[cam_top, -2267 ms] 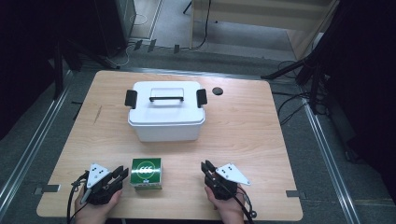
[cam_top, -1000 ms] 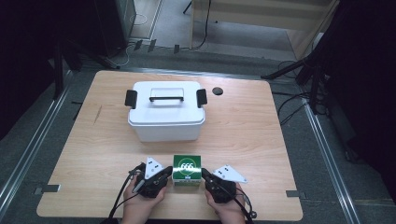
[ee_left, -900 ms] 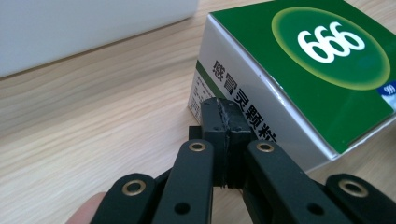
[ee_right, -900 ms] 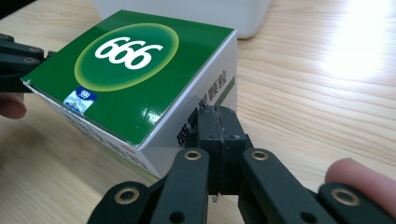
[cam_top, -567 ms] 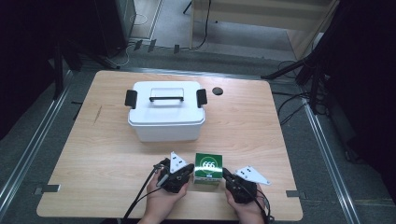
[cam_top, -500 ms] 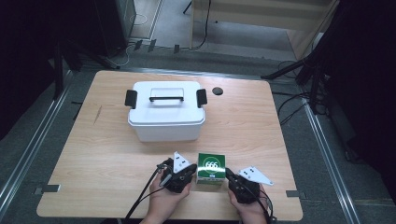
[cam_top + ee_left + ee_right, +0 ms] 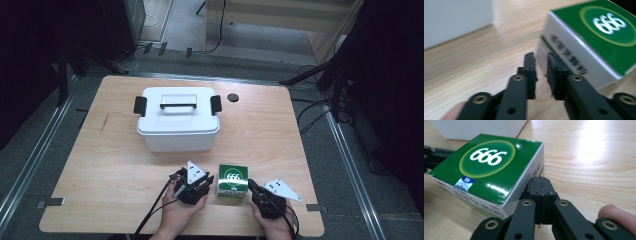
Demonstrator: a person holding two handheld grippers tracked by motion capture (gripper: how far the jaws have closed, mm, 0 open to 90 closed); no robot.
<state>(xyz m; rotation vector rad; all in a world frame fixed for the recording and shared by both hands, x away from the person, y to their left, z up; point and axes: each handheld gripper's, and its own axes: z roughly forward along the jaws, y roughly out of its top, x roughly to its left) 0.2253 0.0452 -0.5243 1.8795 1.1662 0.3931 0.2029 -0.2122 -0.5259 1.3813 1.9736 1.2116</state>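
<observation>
I am sliding the green box (image 7: 232, 181) rightward across the surface (image 7: 125, 165) from its earlier spot, pinned between my left gripper (image 7: 541, 65), jaws narrowly parted at its side, and my right gripper (image 7: 540, 185), jaws closed empty against its opposite corner.

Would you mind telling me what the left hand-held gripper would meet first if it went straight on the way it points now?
Probably the green 666 box: the left hand-held gripper points at its near white side, jaws slightly apart, almost at it. Whether they already touch, I cannot tell.
</observation>
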